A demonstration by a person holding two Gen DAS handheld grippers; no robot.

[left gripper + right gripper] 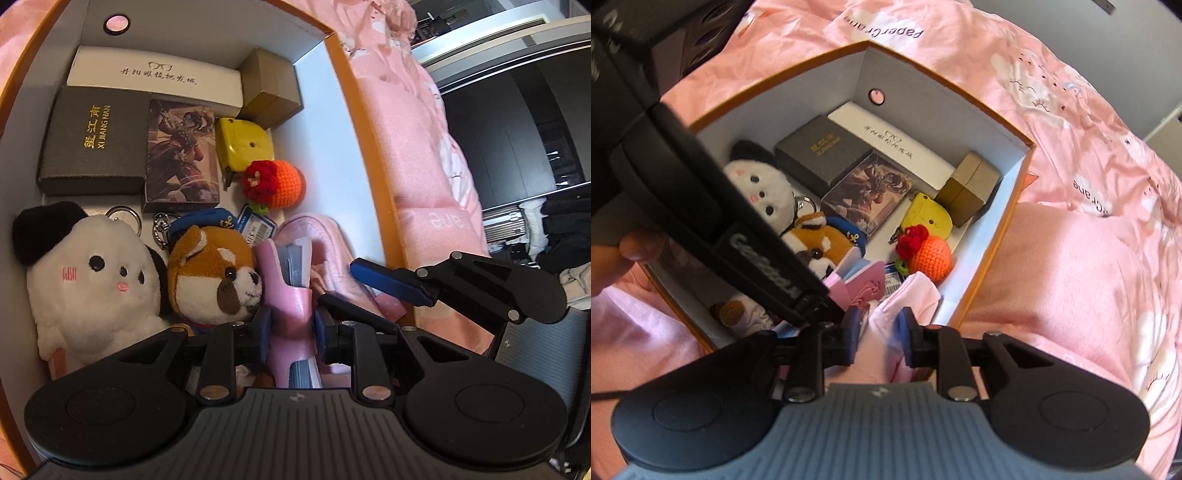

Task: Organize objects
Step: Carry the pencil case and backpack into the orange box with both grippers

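Observation:
An orange-rimmed box (334,59) with white walls lies on a pink bed. My left gripper (291,332) is shut on a pink-covered notebook (284,291), held upright inside the box beside a brown fox plush (218,280). My right gripper (879,339) is shut on a pale pink cloth (916,295) at the box's near edge; the cloth also shows in the left wrist view (325,236). The right gripper's fingers (384,280) reach in from the right in the left wrist view. The notebook (860,288) shows below the left gripper's arm in the right wrist view.
In the box lie a white panda plush (92,273), a dark grey case (96,140), a white glasses case (155,77), a picture card box (181,151), a brown cube box (271,88), a yellow tape measure (242,144) and an orange crochet ball (280,184). Pink bedding (1071,258) surrounds it.

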